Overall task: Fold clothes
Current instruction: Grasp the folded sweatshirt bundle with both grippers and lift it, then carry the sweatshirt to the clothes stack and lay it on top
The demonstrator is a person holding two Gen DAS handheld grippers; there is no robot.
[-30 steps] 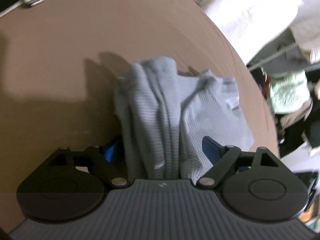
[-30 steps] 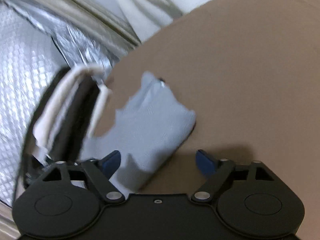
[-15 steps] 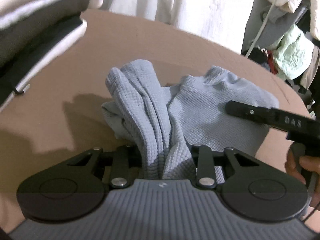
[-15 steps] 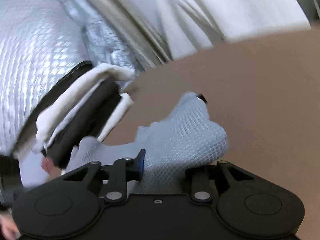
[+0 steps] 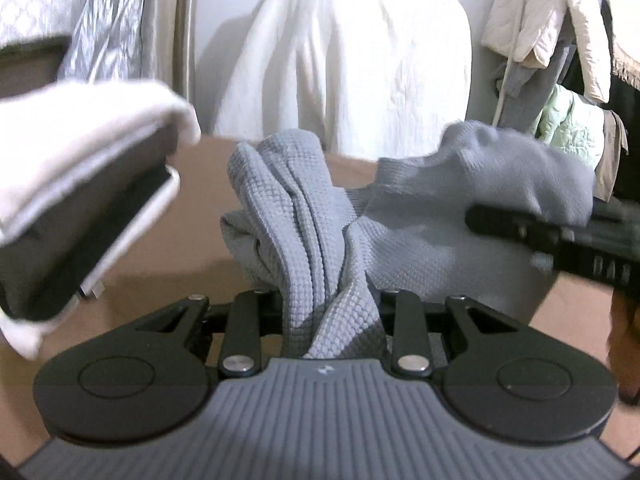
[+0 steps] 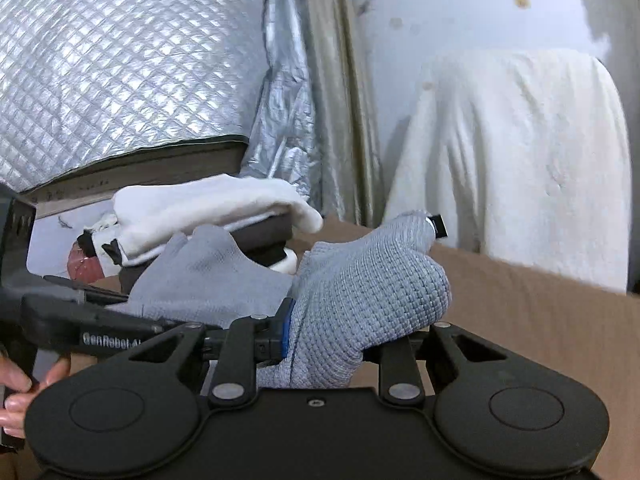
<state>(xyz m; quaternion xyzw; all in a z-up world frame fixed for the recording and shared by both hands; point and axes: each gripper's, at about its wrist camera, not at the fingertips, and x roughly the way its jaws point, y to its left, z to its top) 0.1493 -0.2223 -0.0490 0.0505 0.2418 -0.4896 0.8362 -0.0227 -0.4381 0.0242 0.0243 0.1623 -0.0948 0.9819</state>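
Lifting looks like the step in hand: the left gripper (image 5: 328, 312) and the right gripper (image 6: 332, 344) have each just been closing and now pinch a bunched end of the grey waffle-knit garment (image 5: 304, 216), which hangs between them above the brown table (image 6: 520, 312). Next, I judge, comes spreading it flat (both ends are gathered into thick ridges). A folded white and dark stack (image 5: 80, 184) sits beside it, soft and squared.
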